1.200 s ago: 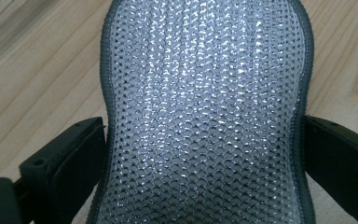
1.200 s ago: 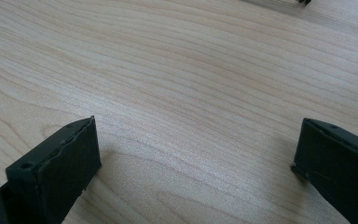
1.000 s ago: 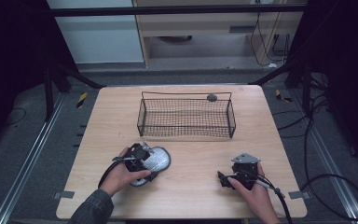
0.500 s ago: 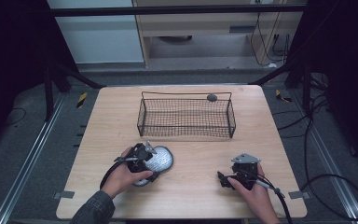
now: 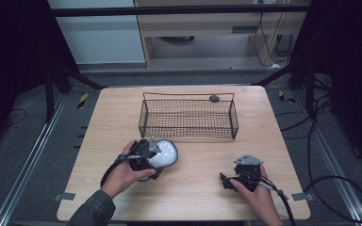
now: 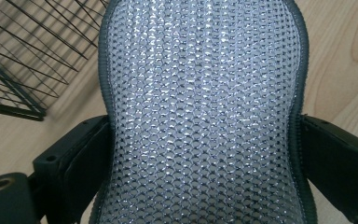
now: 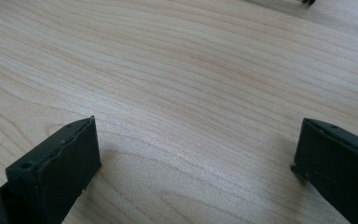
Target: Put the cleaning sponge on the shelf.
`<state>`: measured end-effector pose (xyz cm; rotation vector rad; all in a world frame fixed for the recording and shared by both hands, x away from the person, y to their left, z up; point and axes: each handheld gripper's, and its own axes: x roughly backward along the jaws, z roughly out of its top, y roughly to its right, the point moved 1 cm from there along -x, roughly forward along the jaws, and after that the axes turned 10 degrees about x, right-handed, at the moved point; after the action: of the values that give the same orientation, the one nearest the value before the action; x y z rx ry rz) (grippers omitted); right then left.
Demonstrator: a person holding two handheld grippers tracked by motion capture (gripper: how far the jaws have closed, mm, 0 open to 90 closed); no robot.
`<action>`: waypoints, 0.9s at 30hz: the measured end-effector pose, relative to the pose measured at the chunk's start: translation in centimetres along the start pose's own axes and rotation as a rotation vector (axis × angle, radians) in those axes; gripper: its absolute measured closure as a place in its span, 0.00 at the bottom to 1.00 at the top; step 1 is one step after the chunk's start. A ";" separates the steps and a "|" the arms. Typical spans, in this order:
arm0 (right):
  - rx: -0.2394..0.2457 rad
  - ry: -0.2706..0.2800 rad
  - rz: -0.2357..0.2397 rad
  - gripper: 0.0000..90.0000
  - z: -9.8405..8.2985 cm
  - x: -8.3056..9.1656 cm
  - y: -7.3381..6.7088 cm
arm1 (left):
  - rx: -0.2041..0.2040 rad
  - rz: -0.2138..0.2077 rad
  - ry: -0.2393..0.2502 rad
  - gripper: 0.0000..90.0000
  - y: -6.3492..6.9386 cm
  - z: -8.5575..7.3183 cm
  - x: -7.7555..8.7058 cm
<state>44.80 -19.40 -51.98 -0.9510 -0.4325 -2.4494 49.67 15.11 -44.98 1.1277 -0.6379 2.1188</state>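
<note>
Left gripper (image 5: 156,157): jaws pressed against both sides of a silver mesh pad (image 6: 200,116) with dark stitched edging, held near the tabletop's (image 5: 198,193) front-left part. Pad's near and far ends cut off in the left gripper view; whether resting on the wood or lifted, cannot tell. Right gripper (image 7: 196,163): jaws spread wide apart over bare wood, nothing between them, near the front-right corner. Left hand (image 5: 122,174) and right hand (image 5: 259,195) wrapped around the gripper bodies, a dark sleeve (image 5: 92,211) at the front edge. Black wire basket (image 5: 188,118) toward the rear edge, centred, just beyond the pad. Small dark round object (image 5: 214,98) at the basket's rear rim, too small to identify.
</note>
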 end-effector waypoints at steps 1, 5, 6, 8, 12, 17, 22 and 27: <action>0.000 0.000 0.000 0.00 0.0 0.0 0.0 | -0.004 0.005 0.008 0.06 0.0 0.1 0.1; -0.001 0.002 0.003 0.00 0.0 0.0 0.0 | -0.025 0.015 0.028 0.06 -0.2 1.0 0.8; -0.001 0.002 0.003 0.00 0.0 0.0 0.0 | -0.025 0.015 0.028 0.06 -0.2 1.0 0.8; 0.004 0.002 0.002 0.00 0.0 0.0 0.0 | -0.027 0.020 0.030 0.06 -0.3 1.3 0.9; 0.005 0.002 0.002 0.00 0.0 0.0 0.0 | -0.032 0.024 0.042 0.06 -0.5 1.8 1.2; 0.019 0.003 -0.003 0.00 0.0 -0.1 0.1 | -0.039 0.025 0.054 0.06 -0.6 2.6 1.6; 0.019 0.005 -0.003 0.00 0.0 -0.1 0.1 | -0.063 0.032 0.059 0.06 -0.8 3.7 2.1; 0.019 0.004 -0.004 0.00 0.0 -0.1 0.1 | -0.085 0.048 0.069 0.06 -0.8 5.0 2.5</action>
<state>44.90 -19.49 -52.05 -0.9386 -0.4558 -2.4455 51.88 13.09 -40.23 0.9975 -0.7229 2.1403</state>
